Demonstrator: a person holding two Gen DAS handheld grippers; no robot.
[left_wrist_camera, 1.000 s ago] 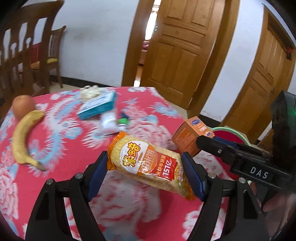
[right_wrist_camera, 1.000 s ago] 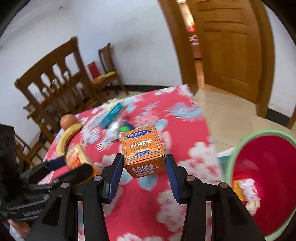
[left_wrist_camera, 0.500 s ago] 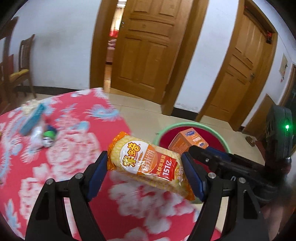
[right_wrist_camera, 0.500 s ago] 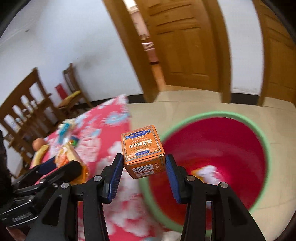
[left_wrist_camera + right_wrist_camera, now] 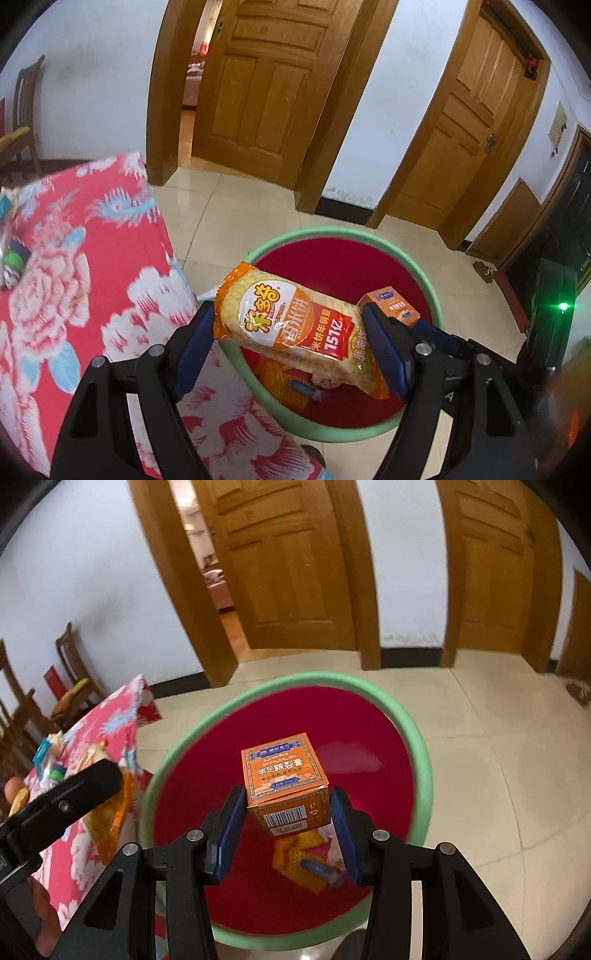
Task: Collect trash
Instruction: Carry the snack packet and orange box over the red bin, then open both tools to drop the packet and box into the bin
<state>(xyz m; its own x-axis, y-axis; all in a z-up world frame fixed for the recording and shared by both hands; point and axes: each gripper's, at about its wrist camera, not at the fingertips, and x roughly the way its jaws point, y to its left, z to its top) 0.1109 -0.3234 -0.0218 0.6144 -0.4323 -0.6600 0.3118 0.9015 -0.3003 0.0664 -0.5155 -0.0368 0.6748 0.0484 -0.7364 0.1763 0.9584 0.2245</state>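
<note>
My left gripper (image 5: pixel 291 343) is shut on an orange-and-yellow snack packet (image 5: pixel 295 325), held over the near rim of a red bin with a green rim (image 5: pixel 266 251). My right gripper (image 5: pixel 286 830) is shut on a small orange box (image 5: pixel 286 788), held above the middle of the same bin (image 5: pixel 417 738). The box also shows in the left wrist view (image 5: pixel 393 304). Orange netting and other trash (image 5: pixel 306 860) lie on the bin's floor. The left gripper's arm shows at the left of the right wrist view.
A table with a red flowered cloth (image 5: pixel 74 295) stands left of the bin, with small items (image 5: pixel 48 760) at its far end. Tiled floor (image 5: pixel 498 757) surrounds the bin. Wooden doors (image 5: pixel 258 92) and chairs (image 5: pixel 70 672) stand behind.
Both grippers have swung right from over the table to over the bin, each still holding its item. The right gripper's box now hangs over the bin's middle.
</note>
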